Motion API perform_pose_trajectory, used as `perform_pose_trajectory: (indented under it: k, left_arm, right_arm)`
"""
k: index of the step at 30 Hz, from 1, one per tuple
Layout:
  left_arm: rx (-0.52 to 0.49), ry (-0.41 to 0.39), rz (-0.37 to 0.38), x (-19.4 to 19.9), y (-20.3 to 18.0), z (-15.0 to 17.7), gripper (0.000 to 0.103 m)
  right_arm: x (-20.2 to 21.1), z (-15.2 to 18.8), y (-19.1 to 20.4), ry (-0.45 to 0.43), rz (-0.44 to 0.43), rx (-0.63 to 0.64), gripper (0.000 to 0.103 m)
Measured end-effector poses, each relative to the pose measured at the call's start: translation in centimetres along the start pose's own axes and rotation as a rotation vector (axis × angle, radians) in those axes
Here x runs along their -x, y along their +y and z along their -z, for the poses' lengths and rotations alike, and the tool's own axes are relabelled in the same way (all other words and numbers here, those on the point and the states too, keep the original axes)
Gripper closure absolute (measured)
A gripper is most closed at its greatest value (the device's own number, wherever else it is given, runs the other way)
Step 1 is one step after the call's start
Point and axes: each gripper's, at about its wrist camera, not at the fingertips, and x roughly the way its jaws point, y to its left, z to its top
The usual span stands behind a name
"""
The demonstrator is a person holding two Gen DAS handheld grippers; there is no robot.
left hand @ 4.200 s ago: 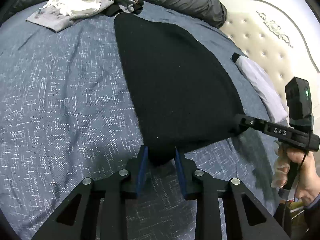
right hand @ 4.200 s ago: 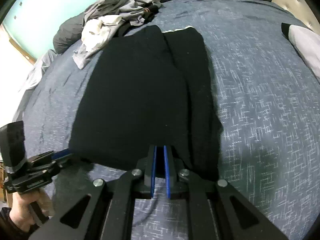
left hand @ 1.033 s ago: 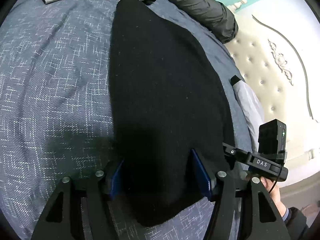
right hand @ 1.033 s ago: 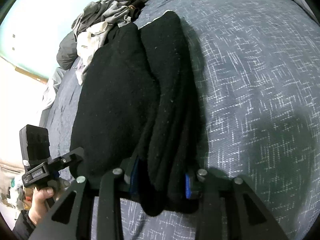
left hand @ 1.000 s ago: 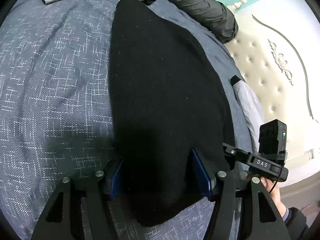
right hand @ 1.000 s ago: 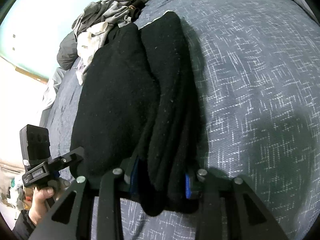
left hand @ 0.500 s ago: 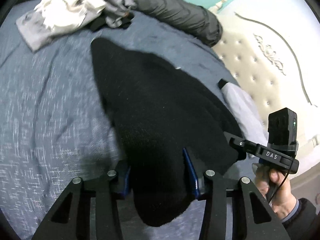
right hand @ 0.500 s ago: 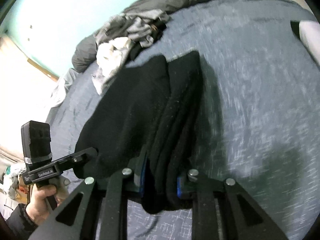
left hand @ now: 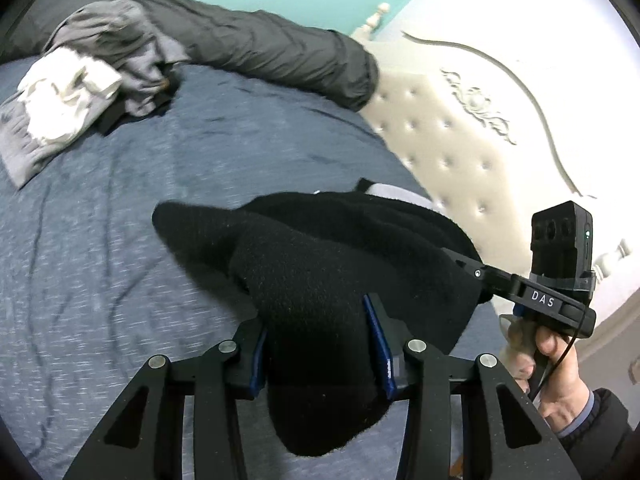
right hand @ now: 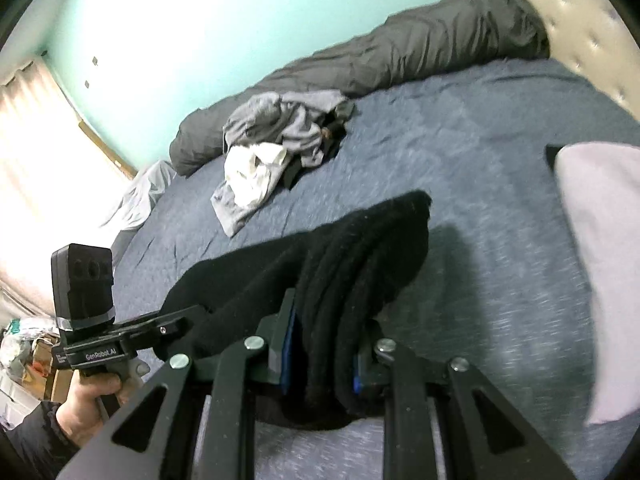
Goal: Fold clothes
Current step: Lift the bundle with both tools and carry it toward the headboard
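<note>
A folded black garment (left hand: 320,264) hangs bunched above the blue-grey bed cover (left hand: 120,240), held up at its near edge. My left gripper (left hand: 316,320) is shut on a thick wad of its left end, blue pads pressed into the cloth. My right gripper (right hand: 324,332) is shut on the stacked folds at the right end of the black garment (right hand: 360,248). Each view shows the other gripper, held in a person's hand, at the garment's far corner. The garment's far end droops toward the bed.
A heap of grey and white clothes (right hand: 272,148) lies at the far side of the bed, in front of a rolled dark grey duvet (left hand: 260,44). A pale pillow (right hand: 600,260) lies on the right by the tufted cream headboard (left hand: 460,140).
Both grippers have closed on the black garment's near edge and risen, lifting it off the bed, where it lay flat. It now hangs bunched between them.
</note>
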Motion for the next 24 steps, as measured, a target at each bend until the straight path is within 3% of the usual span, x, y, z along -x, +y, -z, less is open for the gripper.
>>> perform_pose_trajectory:
  k: [10,24]
  left_arm:
    - [-0.072,-0.01,0.055,-2.5,-9.0,-2.7,0.058]
    - [-0.19,-0.04,0.094,-10.2,-19.7,-11.4,0.058]
  right_arm:
    - [8.2,-2.2,-3.7,-0.077,0.048,0.005,0.083]
    - [16.6,-8.9,-11.9,-0.215,0.136,0.017,0.083]
